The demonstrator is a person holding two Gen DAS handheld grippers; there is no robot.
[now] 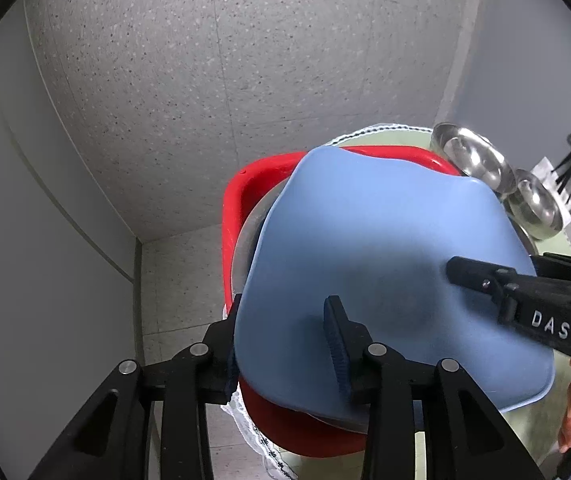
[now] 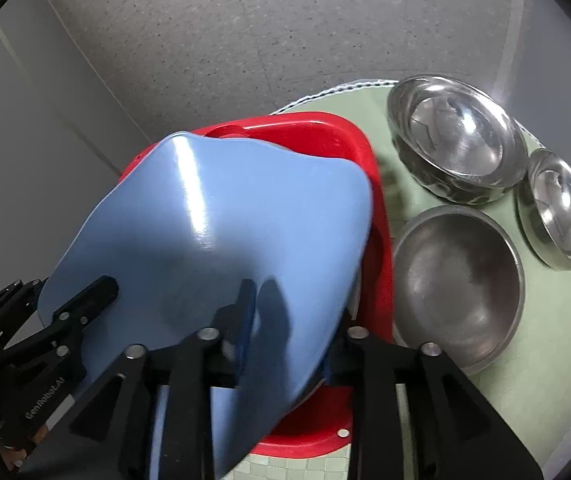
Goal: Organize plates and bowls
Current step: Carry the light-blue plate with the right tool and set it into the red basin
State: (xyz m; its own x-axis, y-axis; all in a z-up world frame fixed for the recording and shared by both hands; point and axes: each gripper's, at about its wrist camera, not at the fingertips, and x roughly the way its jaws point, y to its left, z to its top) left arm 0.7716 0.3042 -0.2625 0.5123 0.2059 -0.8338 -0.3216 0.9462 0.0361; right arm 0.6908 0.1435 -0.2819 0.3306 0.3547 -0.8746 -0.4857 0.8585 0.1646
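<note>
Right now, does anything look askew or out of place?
Yes: the blue plate sits tilted over the red basin, gripped at opposite edges by both grippers, not lying flat. The three steel bowls beside it look upright and orderly.

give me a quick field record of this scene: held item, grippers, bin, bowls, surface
held item: blue plate, tilted over the bin
left gripper: shut on plate edge
right gripper: shut on plate edge
bin: red tub, under the plate
bowls: three steel bowls right of the tub, upright
surface: green mat
</note>
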